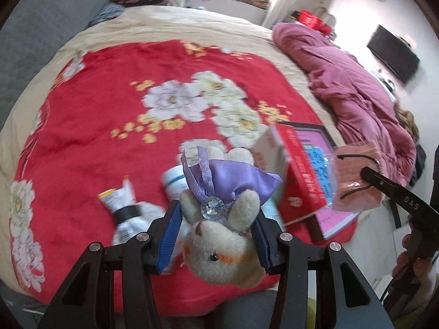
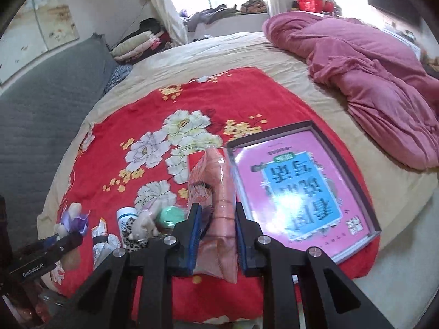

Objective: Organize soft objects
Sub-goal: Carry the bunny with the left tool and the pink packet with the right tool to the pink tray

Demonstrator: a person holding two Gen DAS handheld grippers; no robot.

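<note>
Plush and slippery plastic are the two things held here: the left gripper (image 1: pixel 218 235) has its jaws clamped on the sides of a small cream teddy bear (image 1: pixel 222 249) in a purple satin dress, and the right gripper (image 2: pixel 216 235) has its jaws pressed together on a clear bag of pink face masks (image 2: pixel 219 213). Both hang in the air above the red floral blanket (image 2: pixel 115 126) on the bed, clear of the clutter beneath: a white bottle (image 2: pixel 126 215), a snack packet (image 2: pixel 103 235) and a leopard-print plush (image 2: pixel 137 229). The bear is head toward the camera, feet away, its long axis running along the fingers, so only the soft shoulders and arms are pinched; I judge it could squirm out or swing if moved fast. The mask bag stands on edge, long axis also pointing away from the jaws, toward the pink book in its tray (image 2: pixel 299 189). Its film could slide through the pads, or the free end could droop and snag on the tray's rim when lowered.
</note>
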